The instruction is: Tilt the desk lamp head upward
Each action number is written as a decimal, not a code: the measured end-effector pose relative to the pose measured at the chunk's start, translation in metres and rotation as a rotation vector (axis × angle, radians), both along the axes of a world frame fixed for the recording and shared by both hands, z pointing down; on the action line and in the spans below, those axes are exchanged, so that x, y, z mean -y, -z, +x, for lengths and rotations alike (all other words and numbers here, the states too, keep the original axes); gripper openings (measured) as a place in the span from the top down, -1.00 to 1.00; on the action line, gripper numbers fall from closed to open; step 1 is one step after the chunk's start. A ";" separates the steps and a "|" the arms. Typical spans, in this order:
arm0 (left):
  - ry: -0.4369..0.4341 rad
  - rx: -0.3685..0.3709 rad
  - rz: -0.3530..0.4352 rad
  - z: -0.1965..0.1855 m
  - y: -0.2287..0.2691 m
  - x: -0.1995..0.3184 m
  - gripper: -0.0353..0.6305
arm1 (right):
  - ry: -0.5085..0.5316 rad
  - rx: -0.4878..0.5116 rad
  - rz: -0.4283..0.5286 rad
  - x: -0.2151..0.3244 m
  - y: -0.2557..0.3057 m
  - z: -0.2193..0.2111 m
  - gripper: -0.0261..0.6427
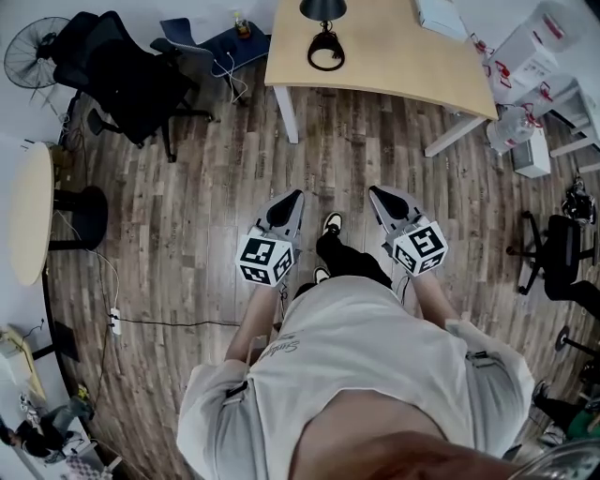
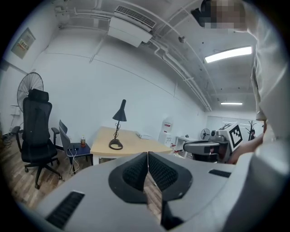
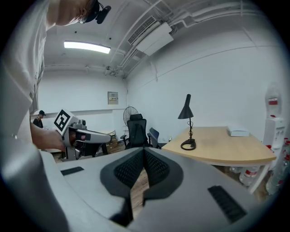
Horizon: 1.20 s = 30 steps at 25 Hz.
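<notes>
Leftmost, a black high-backed office chair point(image 1: 122, 70) stood on the wood-plank floor point(image 1: 216, 187), near the left corner of the light wooden bench point(image 1: 394, 56); a careless approach on that side could have snagged it. The left hand-held gripper point(image 1: 296, 197) was clenched on nothing and held low before the person, well apart from the bench. The slim black desk lamp with a cone shade and ring base point(image 1: 322, 9) stood at the bench's far edge, its shade pointing down. Judged from its thin stem and light-looking base, an upward push on the shade without steadying the base could have slid or toppled the lamp. The right hand-held gripper point(image 1: 375, 193) was likewise clenched and empty; arriving with jaws together, either tool would likely have knocked the shade rather than gripped it.
</notes>
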State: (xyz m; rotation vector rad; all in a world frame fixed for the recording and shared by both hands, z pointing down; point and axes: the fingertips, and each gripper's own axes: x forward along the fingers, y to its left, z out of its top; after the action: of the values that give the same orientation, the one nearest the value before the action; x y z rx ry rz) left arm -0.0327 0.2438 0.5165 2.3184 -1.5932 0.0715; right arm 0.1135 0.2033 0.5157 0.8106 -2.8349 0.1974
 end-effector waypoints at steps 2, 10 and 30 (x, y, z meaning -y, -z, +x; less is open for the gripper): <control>-0.012 0.009 -0.007 -0.003 0.005 0.023 0.85 | 0.008 0.009 -0.012 0.023 -0.002 -0.010 0.94; -0.090 0.026 -0.014 -0.009 0.025 0.148 0.85 | 0.015 0.070 -0.015 0.135 -0.013 -0.040 0.94; -0.055 0.026 -0.042 -0.067 0.019 0.296 0.85 | 0.025 0.028 -0.120 0.278 -0.048 -0.090 0.94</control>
State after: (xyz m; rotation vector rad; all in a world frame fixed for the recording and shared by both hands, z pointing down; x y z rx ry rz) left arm -0.1001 -0.0518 0.4971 2.3379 -1.5254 0.1473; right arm 0.0231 -0.0748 0.5634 0.7520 -2.8251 0.3738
